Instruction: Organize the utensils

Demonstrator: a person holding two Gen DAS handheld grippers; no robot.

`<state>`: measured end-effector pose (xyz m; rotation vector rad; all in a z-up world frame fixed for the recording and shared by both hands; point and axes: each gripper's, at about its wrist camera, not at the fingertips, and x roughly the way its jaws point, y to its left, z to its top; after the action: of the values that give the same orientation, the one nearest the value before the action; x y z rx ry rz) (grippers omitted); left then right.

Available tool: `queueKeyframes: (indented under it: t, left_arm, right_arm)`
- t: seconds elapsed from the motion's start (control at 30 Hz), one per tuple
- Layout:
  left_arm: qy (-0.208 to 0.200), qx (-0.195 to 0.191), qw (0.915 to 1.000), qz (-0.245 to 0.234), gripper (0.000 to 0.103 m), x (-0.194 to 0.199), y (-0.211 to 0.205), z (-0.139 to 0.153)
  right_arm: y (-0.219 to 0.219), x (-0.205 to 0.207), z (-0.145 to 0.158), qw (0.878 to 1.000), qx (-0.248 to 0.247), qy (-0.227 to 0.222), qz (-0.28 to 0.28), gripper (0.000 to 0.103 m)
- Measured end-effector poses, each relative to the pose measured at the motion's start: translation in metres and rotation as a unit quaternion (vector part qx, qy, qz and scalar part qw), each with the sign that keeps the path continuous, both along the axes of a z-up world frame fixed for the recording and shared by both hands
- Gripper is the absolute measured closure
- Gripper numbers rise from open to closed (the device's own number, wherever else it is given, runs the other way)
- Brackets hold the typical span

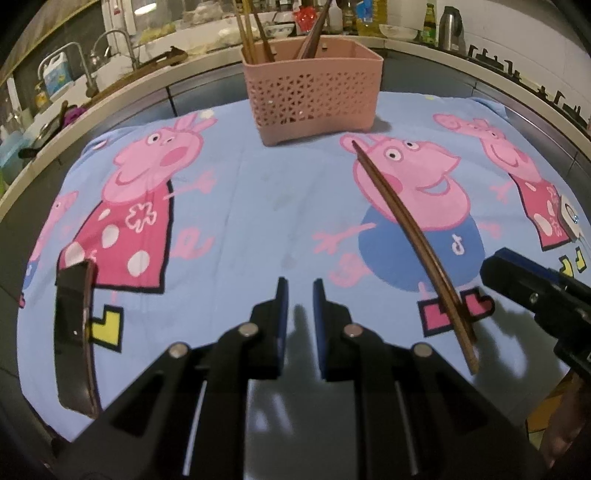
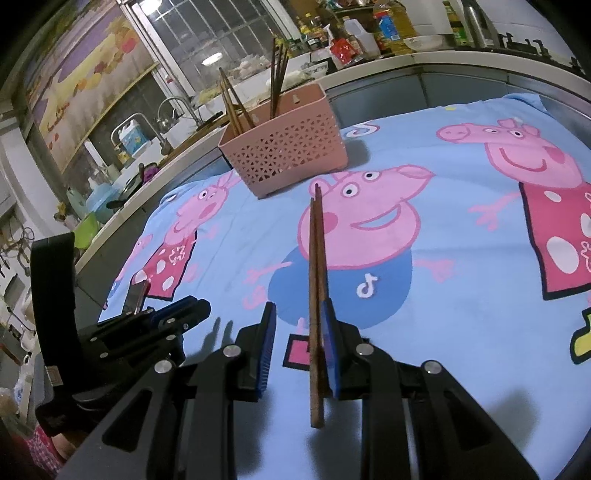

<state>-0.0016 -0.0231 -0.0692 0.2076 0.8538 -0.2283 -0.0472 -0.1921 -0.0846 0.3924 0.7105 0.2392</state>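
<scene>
Chopsticks, a brown pair, lie side by side on the blue cartoon-pig cloth, tips aimed up toward the pink basket. And there's the right tool hanging right over them. Its fingers stand apart with nothing clamped, and from its own camera the pair shows through the gap, hugging the inner edge of the right-hand blue pad. The butt ends poke out back past the pads, toward the camera. Whether that pad actually touches the wood, I cannot tell from here.

Over to the left tool: its two fingers sit close with only a narrow slit between them, empty, bare cloth underneath. The chopsticks are off to its right, well clear of it, running diagonally across the blue-shirted pig.

The basket stands upright at the far edge of the cloth, apart from both tools, with more chopsticks leaning inside its compartments. A dark flat object rests on the cloth's left side, beside the left tool.
</scene>
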Motion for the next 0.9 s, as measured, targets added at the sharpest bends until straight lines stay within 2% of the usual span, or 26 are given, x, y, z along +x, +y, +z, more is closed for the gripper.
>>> queueKeyframes:
  t: [0.4, 0.9]
  left_arm:
    - [-0.010, 0.010, 0.9999, -0.004, 0.091, 0.003, -0.012, 0.006]
    - [-0.001, 0.014, 0.9999, -0.003, 0.090, 0.006, -0.011, 0.002]
  right_arm:
    - [-0.014, 0.004, -0.001, 1.000, 0.015, -0.004, -0.005, 0.103]
    - [-0.016, 0.006, -0.004, 1.000, 0.019, 0.001, -0.003, 0.103]
